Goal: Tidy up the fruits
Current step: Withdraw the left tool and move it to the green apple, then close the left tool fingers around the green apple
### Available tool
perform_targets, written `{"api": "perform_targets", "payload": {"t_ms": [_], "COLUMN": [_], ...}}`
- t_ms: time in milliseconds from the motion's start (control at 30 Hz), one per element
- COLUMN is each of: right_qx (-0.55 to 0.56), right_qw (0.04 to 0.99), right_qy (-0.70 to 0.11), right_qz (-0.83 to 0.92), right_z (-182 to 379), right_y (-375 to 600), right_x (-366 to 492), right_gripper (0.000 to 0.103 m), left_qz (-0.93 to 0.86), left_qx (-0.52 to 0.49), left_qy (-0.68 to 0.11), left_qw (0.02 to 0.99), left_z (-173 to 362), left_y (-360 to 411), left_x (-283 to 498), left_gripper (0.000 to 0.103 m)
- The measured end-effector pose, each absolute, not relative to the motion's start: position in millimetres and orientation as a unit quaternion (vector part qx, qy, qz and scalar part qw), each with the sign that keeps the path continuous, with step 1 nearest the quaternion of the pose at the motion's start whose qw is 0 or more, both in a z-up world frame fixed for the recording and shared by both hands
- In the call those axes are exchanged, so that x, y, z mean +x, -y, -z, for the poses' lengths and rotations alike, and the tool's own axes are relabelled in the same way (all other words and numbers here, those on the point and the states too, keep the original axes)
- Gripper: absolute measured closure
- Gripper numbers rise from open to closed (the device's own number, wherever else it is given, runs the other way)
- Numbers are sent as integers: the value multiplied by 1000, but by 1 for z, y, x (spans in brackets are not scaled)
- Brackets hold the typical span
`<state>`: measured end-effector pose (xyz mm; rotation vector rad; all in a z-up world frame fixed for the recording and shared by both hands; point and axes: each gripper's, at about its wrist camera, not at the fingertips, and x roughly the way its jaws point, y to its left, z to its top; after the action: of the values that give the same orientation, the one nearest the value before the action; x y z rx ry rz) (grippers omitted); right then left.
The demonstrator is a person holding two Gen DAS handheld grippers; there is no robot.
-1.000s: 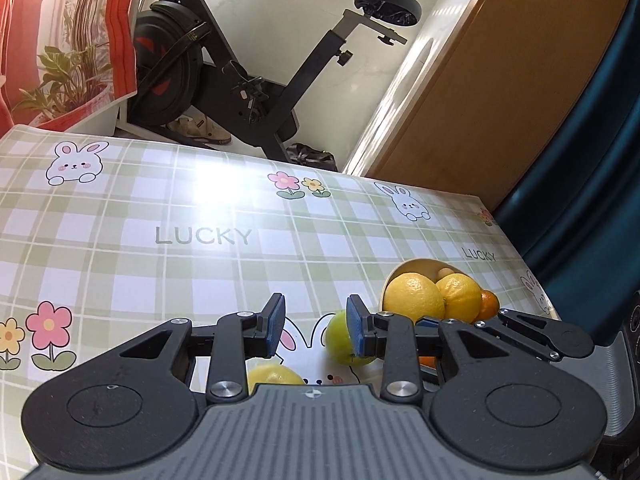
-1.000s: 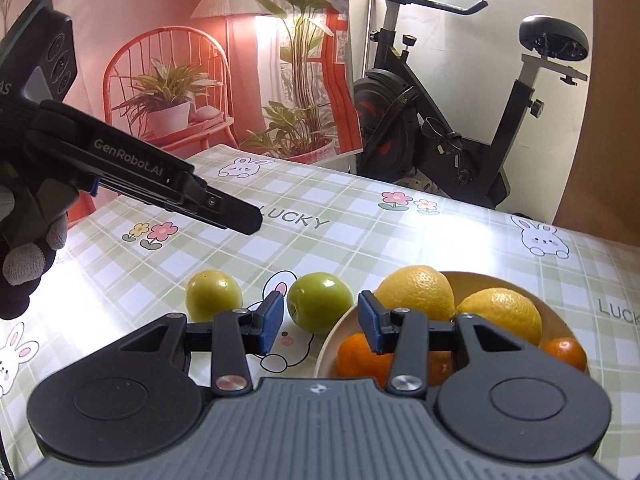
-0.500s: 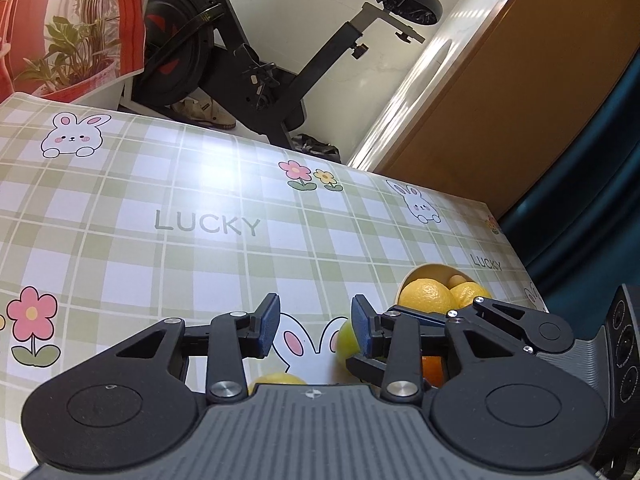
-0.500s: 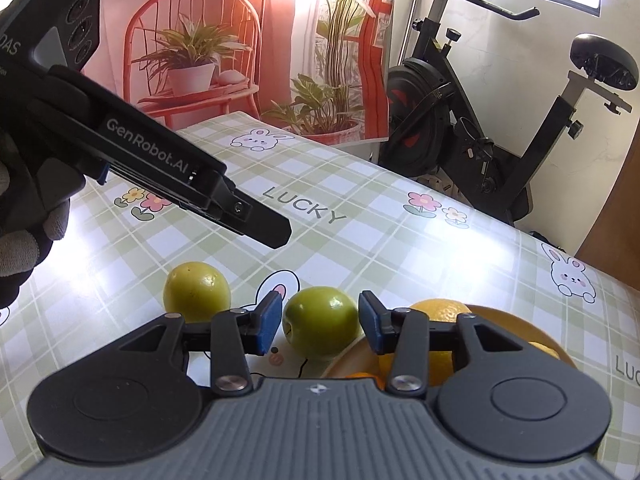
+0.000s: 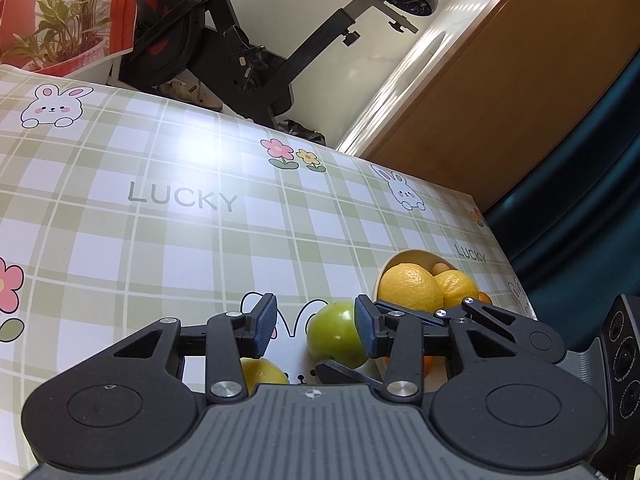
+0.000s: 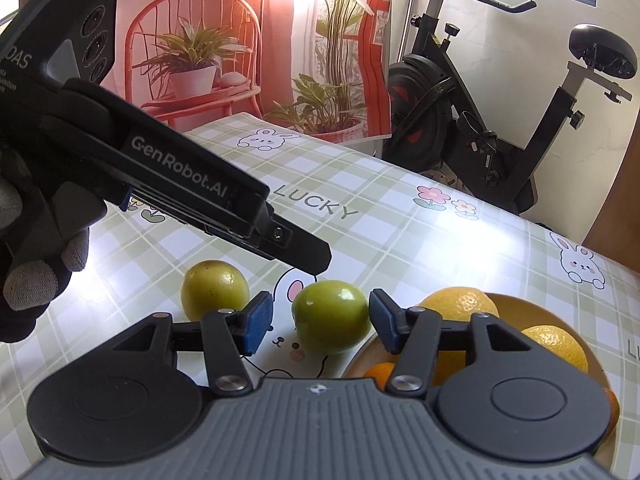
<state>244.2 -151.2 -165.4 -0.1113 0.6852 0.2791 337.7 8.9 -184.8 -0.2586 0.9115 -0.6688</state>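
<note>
Right tongs (image 6: 320,322) poised around the greener apple (image 6: 330,316), their blue pads spread and clear of the skin on both sides; the jaws have just been opening, with the fruit between them but not gripped. This apple rests on the plaid counter (image 6: 400,232), touching or just beside the rim of the cream bowl (image 6: 516,304) near the counter's right edge. The bowl already holds 2 lemons (image 6: 460,306) and at least 1 small orange (image 6: 380,372). A second, yellower apple (image 6: 214,290) lies on the counter just beside the first, on the side away from the bowl.

Left tongs (image 5: 316,322) hover above that pair, pads also spread and pinching nothing; they too have just been opening. In the right wrist view their black finger reaches down over the fruit from a gloved hand (image 6: 36,272).

To grip well, the right tongs should probably advance until the pads flank the apple's widest part, then close squarely, since round, smooth fruit rolls away from an off-centre pinch.

Compared with 1 second ago, the right tongs sit lower and closer, the apple now centred between wider jaws, and the left tongs reach nearer.
</note>
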Motion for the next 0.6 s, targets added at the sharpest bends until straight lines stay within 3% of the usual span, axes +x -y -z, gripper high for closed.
{"api": "perform_targets", "payload": {"t_ms": [600], "right_qx": [-35], "right_qw": [928], "right_qy": [-348], "right_qz": [-129], "right_z": [172], "right_y": [149], "right_x": [254], "right_gripper": [45], "left_qz": [315], "left_qx": [-129], "left_qy": [-438], "left_qw": [832], "left_z": [192], "left_y": [-9], "left_x": [340], "left_gripper": [58]}}
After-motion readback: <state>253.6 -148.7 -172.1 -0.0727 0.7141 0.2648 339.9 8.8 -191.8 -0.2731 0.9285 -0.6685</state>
